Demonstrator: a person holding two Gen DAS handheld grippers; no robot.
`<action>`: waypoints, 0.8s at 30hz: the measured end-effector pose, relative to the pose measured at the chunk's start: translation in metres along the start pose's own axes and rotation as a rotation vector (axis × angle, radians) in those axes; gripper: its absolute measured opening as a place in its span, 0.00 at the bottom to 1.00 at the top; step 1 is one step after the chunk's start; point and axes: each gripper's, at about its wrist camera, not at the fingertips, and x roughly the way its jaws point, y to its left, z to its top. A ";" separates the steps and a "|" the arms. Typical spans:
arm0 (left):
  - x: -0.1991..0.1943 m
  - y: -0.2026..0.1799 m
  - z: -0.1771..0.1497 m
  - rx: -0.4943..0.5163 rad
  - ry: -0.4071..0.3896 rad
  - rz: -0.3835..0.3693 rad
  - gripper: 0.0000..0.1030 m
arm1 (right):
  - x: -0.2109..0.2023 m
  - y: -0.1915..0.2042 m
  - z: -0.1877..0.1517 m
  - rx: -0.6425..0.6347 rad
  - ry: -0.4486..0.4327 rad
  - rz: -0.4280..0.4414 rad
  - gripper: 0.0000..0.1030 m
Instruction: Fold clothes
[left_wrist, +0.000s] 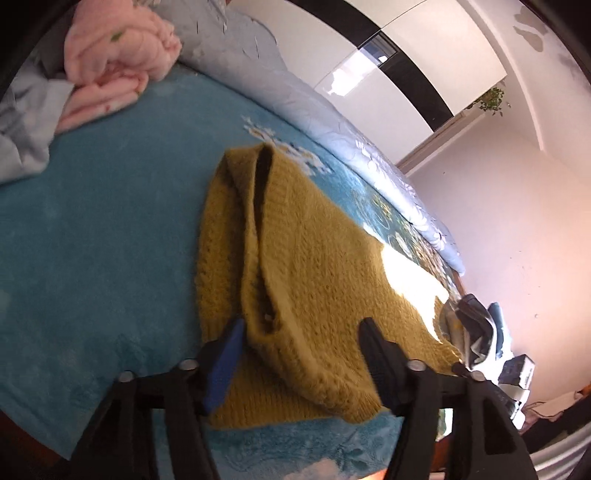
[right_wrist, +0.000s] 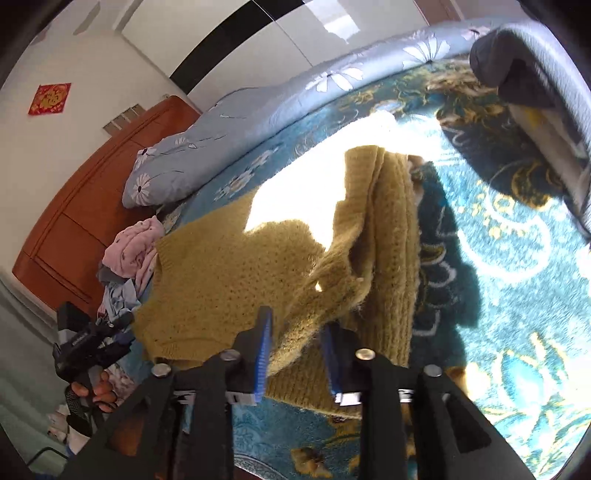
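A mustard-yellow knit sweater (left_wrist: 306, 266) lies spread on the blue floral bedspread (left_wrist: 92, 240). In the left wrist view my left gripper (left_wrist: 301, 328) is open, its fingers straddling the sweater's near edge by the neckline, not closed on it. In the right wrist view the sweater (right_wrist: 221, 280) has a fold of sleeve raised between the fingers of my right gripper (right_wrist: 297, 325), which looks shut on that fold. The left gripper (right_wrist: 88, 343) shows at the left in the right wrist view, held in a hand.
A pink garment (left_wrist: 114, 62) and a grey one (left_wrist: 26, 125) lie bunched at the far left of the bed. A light blue flowered quilt (right_wrist: 258, 110) runs along the far edge. More clothes (right_wrist: 129, 254) are piled by the wooden headboard (right_wrist: 85, 206). A dark garment (right_wrist: 517, 74) lies at right.
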 end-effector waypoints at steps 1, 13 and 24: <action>0.002 0.000 0.009 0.021 -0.010 0.040 0.74 | -0.001 -0.005 0.004 -0.004 -0.014 -0.025 0.51; 0.096 0.033 0.060 0.040 0.179 0.152 0.75 | 0.055 -0.059 0.070 0.136 -0.023 -0.042 0.64; 0.108 0.040 0.091 -0.027 0.159 0.040 0.68 | 0.096 -0.050 0.106 0.067 0.042 -0.002 0.35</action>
